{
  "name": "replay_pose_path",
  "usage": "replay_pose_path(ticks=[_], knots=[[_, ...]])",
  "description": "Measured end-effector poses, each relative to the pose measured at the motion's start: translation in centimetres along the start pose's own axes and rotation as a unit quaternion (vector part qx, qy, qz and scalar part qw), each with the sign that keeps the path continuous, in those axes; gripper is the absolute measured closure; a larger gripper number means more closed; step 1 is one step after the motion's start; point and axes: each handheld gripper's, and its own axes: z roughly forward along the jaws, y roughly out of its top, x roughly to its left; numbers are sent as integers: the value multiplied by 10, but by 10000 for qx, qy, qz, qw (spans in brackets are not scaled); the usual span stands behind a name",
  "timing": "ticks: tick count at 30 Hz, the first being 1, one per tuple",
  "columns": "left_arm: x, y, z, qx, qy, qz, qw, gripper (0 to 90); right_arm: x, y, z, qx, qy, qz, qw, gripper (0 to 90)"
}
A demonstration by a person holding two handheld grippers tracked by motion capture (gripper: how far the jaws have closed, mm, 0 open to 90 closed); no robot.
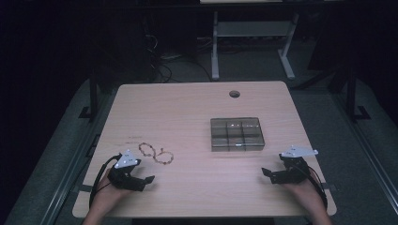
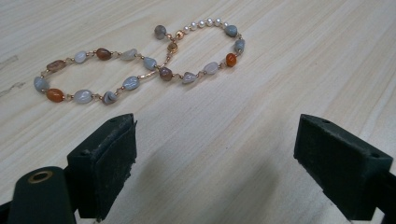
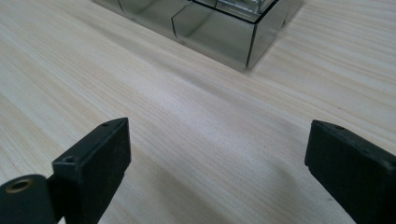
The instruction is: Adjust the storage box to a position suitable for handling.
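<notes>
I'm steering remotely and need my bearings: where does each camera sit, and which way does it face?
High view: above the person's side, looking forward and down on the pale wooden table; both hands show, with left gripper and right gripper.
Left gripper view: rides the left gripper, looking along its open black jaws at the beaded bracelet of grey and orange stones.
Right gripper view: rides the right gripper, open jaws facing the clear smoky plastic compartment box.
Shared: the high view also shows bracelet and box.
</notes>
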Motion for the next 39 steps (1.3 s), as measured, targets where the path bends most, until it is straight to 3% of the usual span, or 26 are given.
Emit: replay_pose_path(ticks=[6, 8, 19, 20, 25, 32, 34, 36, 39], knots=[[-1, 1, 2, 30, -30, -11, 10000, 126, -2, -1, -2, -38, 23, 107, 9999, 72], [-2, 0, 3, 30, -39, -29, 10000, 126, -4, -1, -4, -93, 48, 143, 9998, 134], [-3, 0, 3, 48, -80, -53, 9999, 126, -11, 3, -8, -181, 10, 258, 9995, 255], [-4, -1, 3, 28, -94, -99, 9999, 126, -12, 4, -10, -221, 0, 246, 9995, 328], [-5, 1, 1, -99, -115, -94, 9998, 127, -12, 5, -12, -243, -64, 256, 9994, 437], [-1, 3, 2, -153, -118, -125, 9997, 127, -13, 13, -17, -296, -376, 221, 9986, 770], [-1, 5, 3, -186, -123, -124, 9997, 127, -15, 14, -17, -309, -362, 266, 9985, 846], [-2, 5, 4, -180, -150, -123, 9997, 127, -15, 15, -18, -307, -360, 273, 9985, 895], [-2, 5, 5, -133, -162, -80, 9997, 127, -16, 16, -18, -319, -347, 295, 9985, 897]])
